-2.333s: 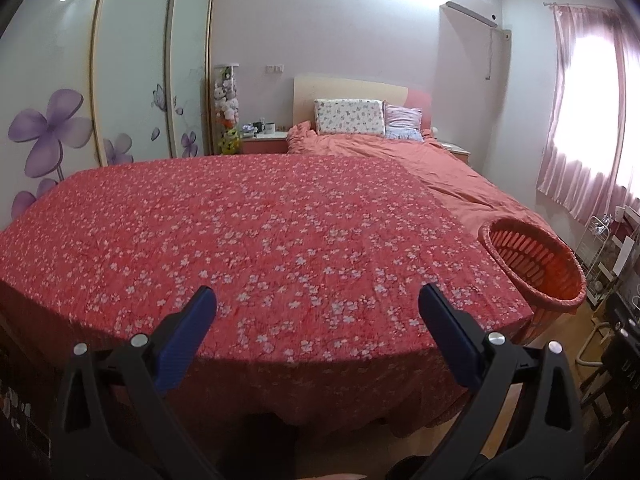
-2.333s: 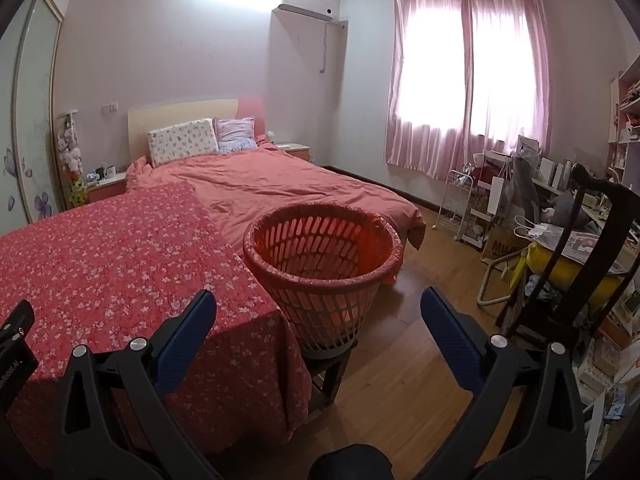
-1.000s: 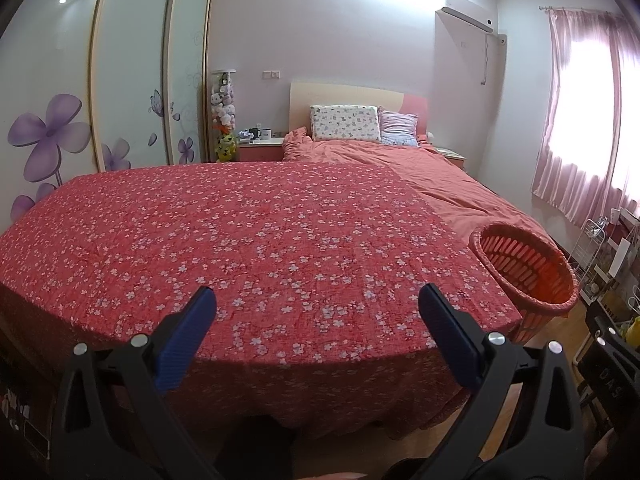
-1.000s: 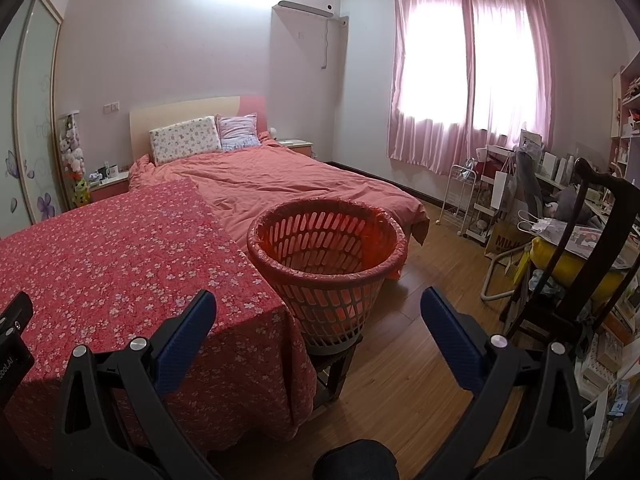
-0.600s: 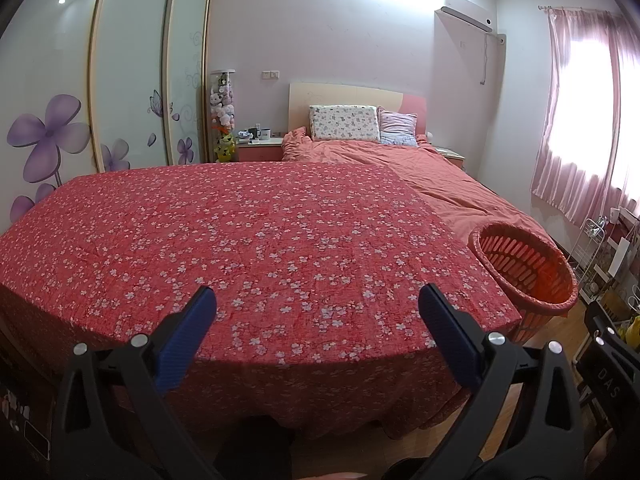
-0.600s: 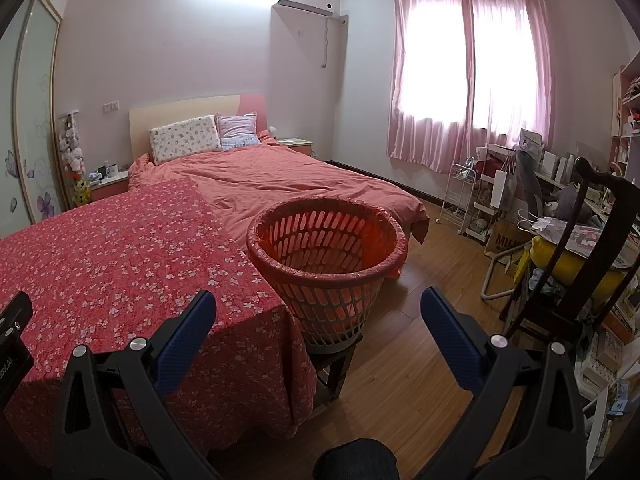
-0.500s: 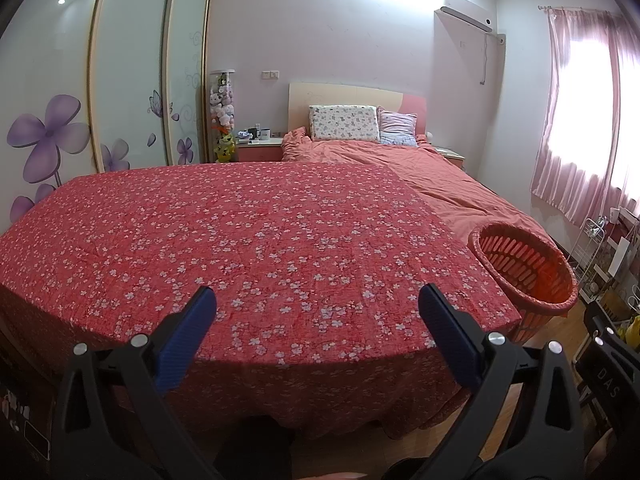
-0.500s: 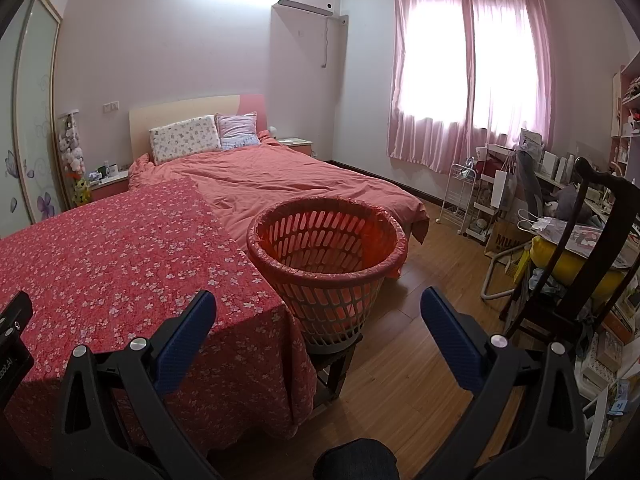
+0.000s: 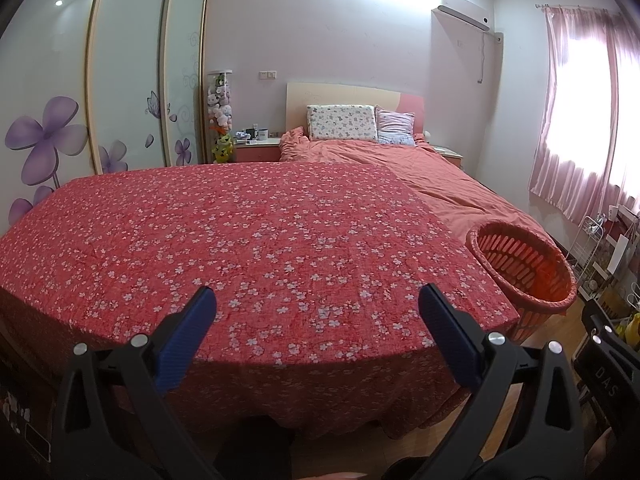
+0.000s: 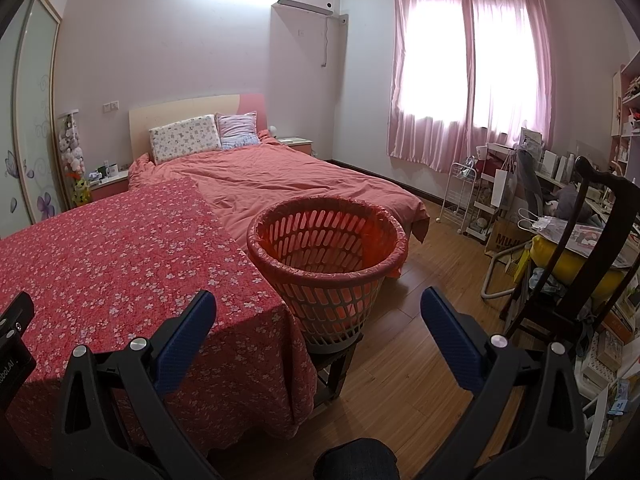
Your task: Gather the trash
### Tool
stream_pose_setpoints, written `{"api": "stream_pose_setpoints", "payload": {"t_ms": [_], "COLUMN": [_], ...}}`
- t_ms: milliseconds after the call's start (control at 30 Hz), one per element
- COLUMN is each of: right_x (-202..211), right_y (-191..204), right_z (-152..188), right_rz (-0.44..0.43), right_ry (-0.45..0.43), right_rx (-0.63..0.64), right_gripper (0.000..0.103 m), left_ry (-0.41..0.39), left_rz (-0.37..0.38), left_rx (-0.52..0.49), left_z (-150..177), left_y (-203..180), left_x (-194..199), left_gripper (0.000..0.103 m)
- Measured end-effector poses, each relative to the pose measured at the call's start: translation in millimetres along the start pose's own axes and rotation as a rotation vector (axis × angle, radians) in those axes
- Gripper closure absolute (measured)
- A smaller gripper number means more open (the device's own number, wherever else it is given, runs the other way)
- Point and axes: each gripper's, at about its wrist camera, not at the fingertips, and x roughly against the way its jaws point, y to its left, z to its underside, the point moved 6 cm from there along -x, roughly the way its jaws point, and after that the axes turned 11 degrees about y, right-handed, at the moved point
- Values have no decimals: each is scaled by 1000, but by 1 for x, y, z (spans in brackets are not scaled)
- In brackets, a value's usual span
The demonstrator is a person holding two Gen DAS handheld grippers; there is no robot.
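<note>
A: Left wrist view: left tool spread wide, nothing between the pads, hanging over the near edge of the bench with the floral cloth. No trash visible anywhere on that cloth.

B: Right wrist view agrees. Right tool also gaping and empty, aimed at the orange basket. Basket stands on a small stool just off the bench's right near corner, lined with a thin bag over the rim. What shows of the inside looks empty; the very bottom is hidden.

A: So no trash item to locate. Fits either trash not laid out or already dealt with, can't tell which.

B: Handling guess, then: the basket is slotted plastic, probably light, stiff at the rim, walls somewhat flexible. Rim is the grip point. The liner looks slick and thin, so pads could slip or tear it.

A: The stool perch looks narrow, so a sideways knock could tip it.

B: Room: bench top is open across its full span. Floor right of the basket is free up to the dark chair and the clutter by the window. The bed closes off the far side.
</note>
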Motion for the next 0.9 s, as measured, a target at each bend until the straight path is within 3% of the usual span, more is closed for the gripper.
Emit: {"api": "stream_pose_setpoints", "payload": {"t_ms": [900], "right_x": [0], "right_y": [0], "right_z": [2], "right_rz": [0], "right_ry": [3], "right_rx": [-2], "right_gripper": [2], "left_ry": [1], "left_rz": [2], "left_rx": [-6], "left_z": [-1], "left_y": [1], "left_x": [-1], "left_gripper": [4]}}
